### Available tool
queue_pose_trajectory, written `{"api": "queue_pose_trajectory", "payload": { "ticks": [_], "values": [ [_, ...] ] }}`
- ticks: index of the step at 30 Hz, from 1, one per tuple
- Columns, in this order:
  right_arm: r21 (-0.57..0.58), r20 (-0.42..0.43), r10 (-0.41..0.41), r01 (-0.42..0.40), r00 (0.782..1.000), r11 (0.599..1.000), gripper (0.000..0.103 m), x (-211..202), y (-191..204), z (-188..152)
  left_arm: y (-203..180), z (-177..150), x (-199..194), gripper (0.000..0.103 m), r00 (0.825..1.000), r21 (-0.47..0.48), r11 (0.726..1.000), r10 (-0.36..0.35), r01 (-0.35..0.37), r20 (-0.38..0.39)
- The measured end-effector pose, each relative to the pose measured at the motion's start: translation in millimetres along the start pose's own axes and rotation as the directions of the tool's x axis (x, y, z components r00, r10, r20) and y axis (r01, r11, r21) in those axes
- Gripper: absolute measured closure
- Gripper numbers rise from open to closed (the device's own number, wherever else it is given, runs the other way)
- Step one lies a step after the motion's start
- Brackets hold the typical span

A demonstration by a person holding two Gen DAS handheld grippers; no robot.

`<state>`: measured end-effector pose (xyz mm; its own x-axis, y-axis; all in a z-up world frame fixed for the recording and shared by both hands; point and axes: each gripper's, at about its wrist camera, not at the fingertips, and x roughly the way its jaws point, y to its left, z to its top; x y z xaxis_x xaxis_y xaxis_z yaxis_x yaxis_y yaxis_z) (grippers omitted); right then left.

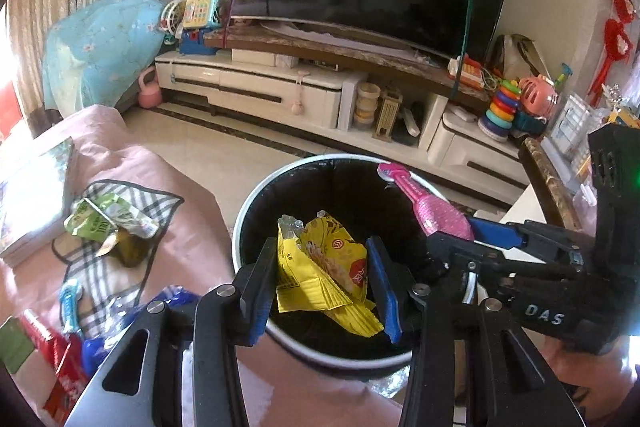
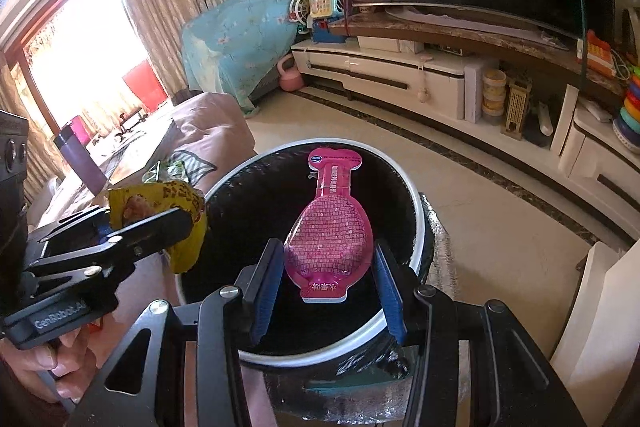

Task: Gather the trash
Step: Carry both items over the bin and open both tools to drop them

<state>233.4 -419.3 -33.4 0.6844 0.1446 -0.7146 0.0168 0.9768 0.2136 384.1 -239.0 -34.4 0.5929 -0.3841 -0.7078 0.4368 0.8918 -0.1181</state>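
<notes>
i'm at the drop step of the trash run, and the bin (image 1: 256,211) is my landmark: a round white-rimmed can lined with a black bag. my left gripper (image 1: 322,285) hangs over the bin's mouth, at its near edge, with the yellow snack wrapper (image 1: 324,267) between its blue pads; the wrapper looks crumpled and sits in a fairly wide gap, so i can't tell whether the pads are pinching it or it has been let go. my right gripper (image 2: 328,285) hovers over the same mouth with the pink blister pack (image 2: 328,239) upright between its pads, and there too a gap shows on each side, so i cannot say clamped or released. next i'd judge both jaws need spreading fully so each piece falls inside the rim, then i swing back to the pink-covered surface left of the bin, where a green carton (image 1: 108,223) and blue wrappers (image 1: 172,301) wait.
</notes>
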Motion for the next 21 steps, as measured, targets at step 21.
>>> {"api": "queue_pose_trajectory", "payload": {
  "ticks": [21],
  "values": [
    [0.052,0.078,0.026,-0.03,0.997,0.998,0.029,-35.5,18.9,-29.0,12.4,-65.2,-62.1,0.037,1.0,-0.086,0.996,0.012,-0.01,0.02]
  ]
}}
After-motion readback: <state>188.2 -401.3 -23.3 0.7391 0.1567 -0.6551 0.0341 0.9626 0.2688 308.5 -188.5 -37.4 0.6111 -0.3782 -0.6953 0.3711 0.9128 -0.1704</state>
